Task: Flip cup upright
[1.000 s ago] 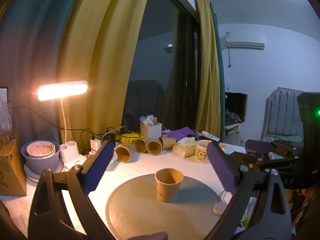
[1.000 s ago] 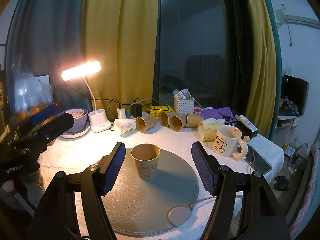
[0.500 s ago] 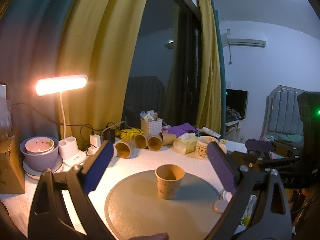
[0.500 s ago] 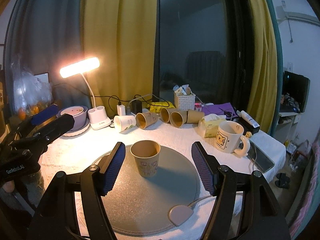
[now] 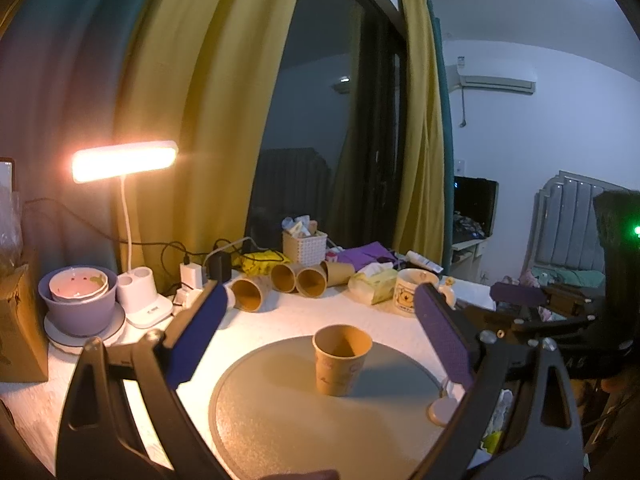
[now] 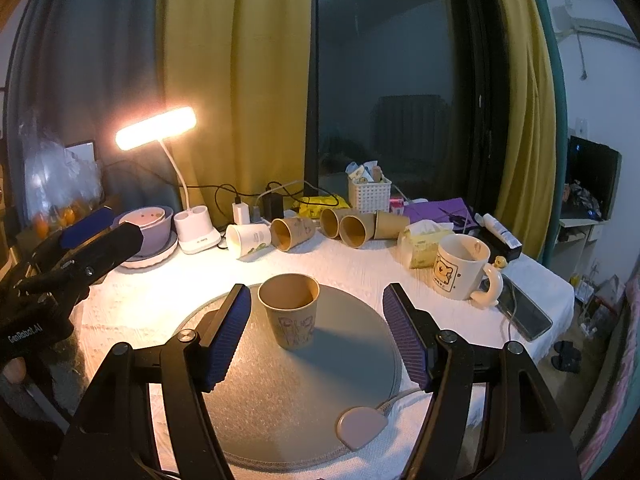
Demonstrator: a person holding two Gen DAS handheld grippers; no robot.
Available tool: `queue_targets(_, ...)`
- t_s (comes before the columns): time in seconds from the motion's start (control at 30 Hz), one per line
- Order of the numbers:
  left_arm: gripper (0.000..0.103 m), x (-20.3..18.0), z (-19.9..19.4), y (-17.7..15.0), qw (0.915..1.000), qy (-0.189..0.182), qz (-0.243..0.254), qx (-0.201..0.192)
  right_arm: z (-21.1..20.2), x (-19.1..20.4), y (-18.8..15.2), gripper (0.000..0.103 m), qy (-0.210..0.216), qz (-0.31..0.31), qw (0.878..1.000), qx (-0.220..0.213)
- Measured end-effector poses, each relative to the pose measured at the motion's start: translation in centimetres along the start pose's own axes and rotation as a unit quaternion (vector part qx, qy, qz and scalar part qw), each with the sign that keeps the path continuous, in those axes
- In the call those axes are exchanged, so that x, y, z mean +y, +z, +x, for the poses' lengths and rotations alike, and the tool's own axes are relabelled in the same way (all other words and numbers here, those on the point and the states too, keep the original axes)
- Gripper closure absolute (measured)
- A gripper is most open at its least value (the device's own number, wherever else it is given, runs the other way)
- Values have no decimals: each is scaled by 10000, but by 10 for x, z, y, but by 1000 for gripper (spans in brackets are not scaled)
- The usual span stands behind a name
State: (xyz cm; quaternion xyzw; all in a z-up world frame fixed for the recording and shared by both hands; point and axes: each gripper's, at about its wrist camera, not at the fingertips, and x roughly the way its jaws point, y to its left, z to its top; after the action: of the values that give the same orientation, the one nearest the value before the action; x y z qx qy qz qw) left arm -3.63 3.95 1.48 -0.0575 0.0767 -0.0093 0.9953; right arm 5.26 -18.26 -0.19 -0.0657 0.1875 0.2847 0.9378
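The paper cup (image 6: 289,310) stands upright, mouth up, on the round grey mat (image 6: 352,392) in the middle of the table (image 6: 360,268). So the flip itself looks finished: nothing grips the cup and it rests on its own base.

The right claw (image 6: 316,332) is spread wide, with one blue pad on each side of the cup and clear of it. The left claw (image 5: 320,336) is also wide and holds nothing; in its view the cup (image 5: 341,360) sits farther out between its pads.

At the back of the table several more paper cups (image 6: 352,226) lie on their sides. Whether those belong to the task cannot be told; if they do, they are what is left.
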Motion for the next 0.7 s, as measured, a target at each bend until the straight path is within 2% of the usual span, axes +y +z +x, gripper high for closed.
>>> queue_targets(0.7, 8, 1, 1, 0, 10000, -5, -5, -1, 5, -1, -4, 31, -6, 7, 10000, 85)
